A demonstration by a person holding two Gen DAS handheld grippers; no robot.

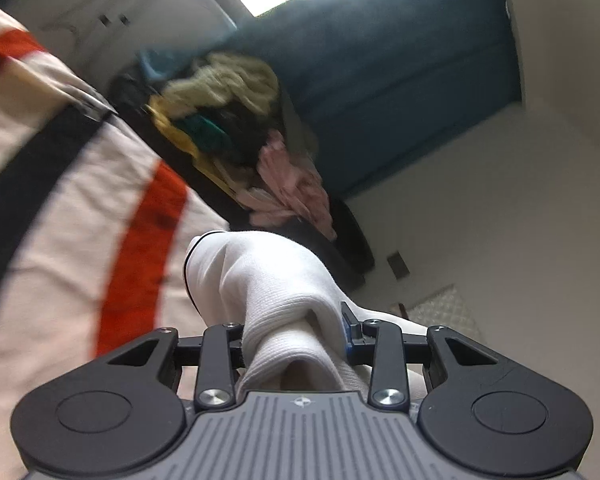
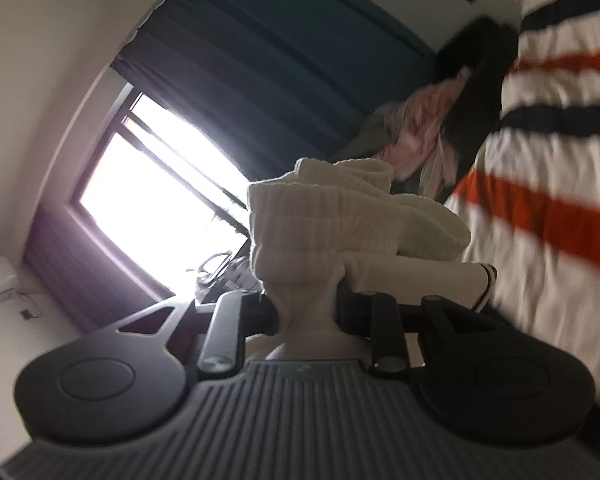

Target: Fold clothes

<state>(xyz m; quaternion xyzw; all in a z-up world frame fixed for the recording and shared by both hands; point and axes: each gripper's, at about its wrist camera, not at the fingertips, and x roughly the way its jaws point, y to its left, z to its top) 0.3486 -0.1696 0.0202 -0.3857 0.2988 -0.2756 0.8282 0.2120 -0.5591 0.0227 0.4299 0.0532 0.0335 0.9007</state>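
Observation:
My left gripper (image 1: 294, 336) is shut on a white ribbed sock (image 1: 260, 280), which bulges out between its fingers above the striped bedspread (image 1: 60, 240). My right gripper (image 2: 306, 308) is shut on the white ribbed sock (image 2: 324, 224) too; the cloth is bunched and rolled just beyond its fingers, with a dark-edged cuff (image 2: 486, 280) hanging to the right. Both views are tilted and blurred. Whether the two grippers hold the same sock or two socks I cannot tell.
A pile of mixed clothes (image 1: 236, 128), yellow, green, black and pink, lies at the far edge of the bed; it also shows in the right wrist view (image 2: 428, 120). A blue curtain (image 1: 400, 72) and a bright window (image 2: 148, 192) stand behind. The bedspread (image 2: 548, 160) has red and black stripes.

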